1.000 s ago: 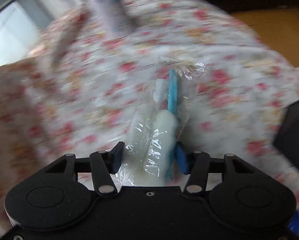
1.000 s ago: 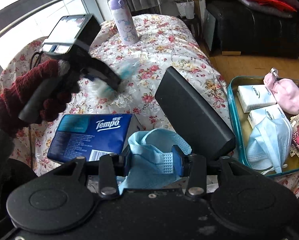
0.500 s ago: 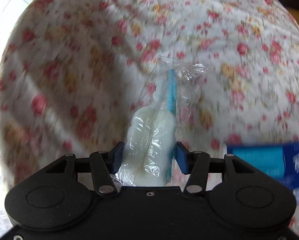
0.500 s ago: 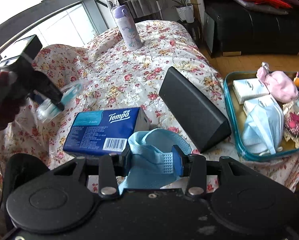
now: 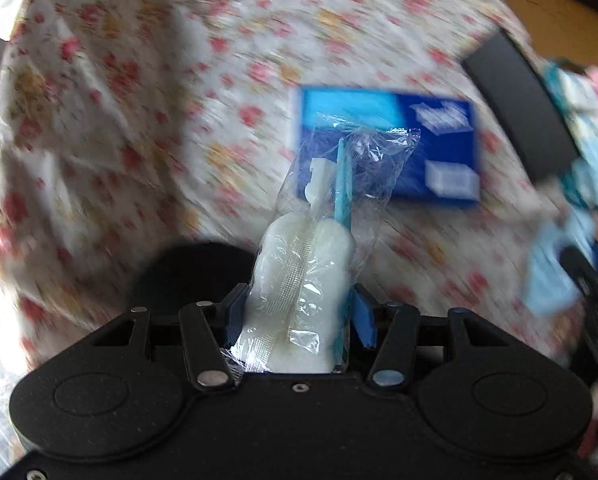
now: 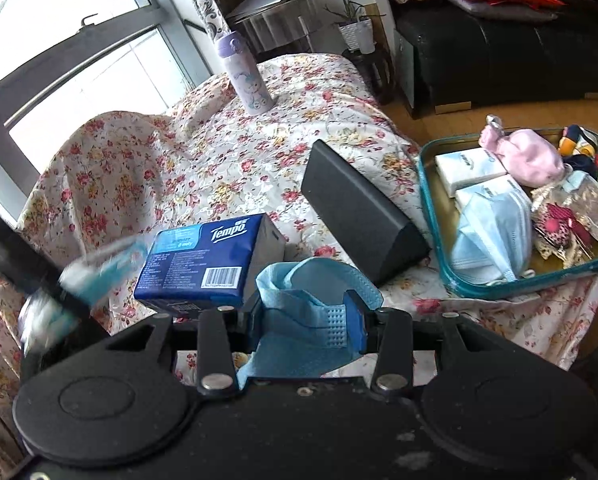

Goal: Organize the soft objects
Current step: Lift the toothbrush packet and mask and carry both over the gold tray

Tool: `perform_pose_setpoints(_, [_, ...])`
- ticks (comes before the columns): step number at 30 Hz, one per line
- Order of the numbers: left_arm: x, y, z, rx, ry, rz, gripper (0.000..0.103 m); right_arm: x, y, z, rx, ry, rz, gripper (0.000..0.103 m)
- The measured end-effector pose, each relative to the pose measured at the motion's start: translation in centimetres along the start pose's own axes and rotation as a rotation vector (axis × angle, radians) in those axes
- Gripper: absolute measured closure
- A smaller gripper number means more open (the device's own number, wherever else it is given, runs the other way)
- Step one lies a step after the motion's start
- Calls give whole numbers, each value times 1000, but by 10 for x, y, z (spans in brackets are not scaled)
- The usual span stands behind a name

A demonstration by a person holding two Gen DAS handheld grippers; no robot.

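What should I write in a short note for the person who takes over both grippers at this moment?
Left gripper: shut on a clear plastic packet with a white sponge brush inside, held above the floral cloth.
Right gripper: shut on a blue face mask, held near the front of the table.
Teal tray on the right: already holds another face mask, two white tissue packs, a pink soft item and other small things.
Left on the cloth: blue Tempo tissue pack, black wedge-shaped object, purple bottle.
Left to do: probably carry both held items to the tray, then the Tempo pack.
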State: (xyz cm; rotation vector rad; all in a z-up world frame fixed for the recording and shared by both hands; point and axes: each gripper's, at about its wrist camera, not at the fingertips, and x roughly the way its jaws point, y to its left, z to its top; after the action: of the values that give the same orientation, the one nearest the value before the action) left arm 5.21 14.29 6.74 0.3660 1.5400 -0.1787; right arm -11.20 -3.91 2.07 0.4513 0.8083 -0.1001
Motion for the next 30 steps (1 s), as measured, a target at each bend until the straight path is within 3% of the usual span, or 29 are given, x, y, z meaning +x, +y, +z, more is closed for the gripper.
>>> perform_pose_setpoints(3, [-14,-27,-16,73,-39,-44,51,-3,-7,-3,22,-2,4,62])
perform_pose_setpoints(7, [-34,-70,-25,197,-168,-74,51,-8,-17,-5,44,-19,-10,62])
perform_pose_setpoints(17, [-53,-162,-1,344,-462,-180,51,-39,-90,17,189,-181,-164,62])
perform_pose_setpoints(23, [-49,-206,27,342,-536,-232,51,-33,-142,43,277,-284,-277,62])
perform_pose_setpoints(30, [-30,-253,49,347,-560,-153,51,-3,-184,68,305,-372,-406,62])
